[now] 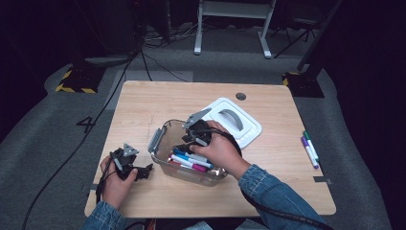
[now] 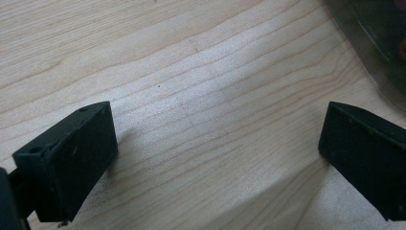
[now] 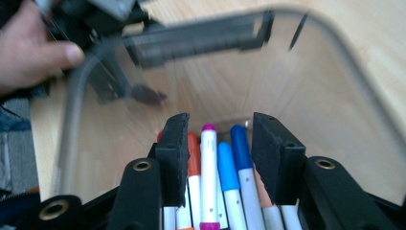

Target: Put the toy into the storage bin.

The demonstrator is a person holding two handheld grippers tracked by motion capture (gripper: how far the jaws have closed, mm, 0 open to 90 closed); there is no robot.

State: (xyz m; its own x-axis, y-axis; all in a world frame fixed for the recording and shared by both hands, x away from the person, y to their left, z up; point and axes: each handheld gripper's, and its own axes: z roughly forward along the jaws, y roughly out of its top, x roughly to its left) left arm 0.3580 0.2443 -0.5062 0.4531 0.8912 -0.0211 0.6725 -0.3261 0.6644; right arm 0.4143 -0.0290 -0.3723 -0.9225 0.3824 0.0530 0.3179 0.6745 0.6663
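A clear plastic box [image 1: 162,143] stands in the middle of the wooden table [image 1: 153,100] and holds several coloured markers [image 1: 191,160]. My right gripper [image 1: 190,140] reaches down into it. In the right gripper view its jaws [image 3: 219,139] stand partly open just above the markers [image 3: 208,163], whose orange, magenta and blue caps show in the gap; the pads press on none of them. My left gripper [image 1: 145,171] rests low on the table to the left of the box. It is wide open [image 2: 215,158], with bare wood between its fingers.
A white lid with a grey handle [image 1: 239,125] lies behind and to the right of the box. Two more markers [image 1: 310,148] lie near the table's right edge. The box's grey latch [image 1: 154,140] faces my left gripper. A box corner [image 2: 378,43] shows in the left gripper view.
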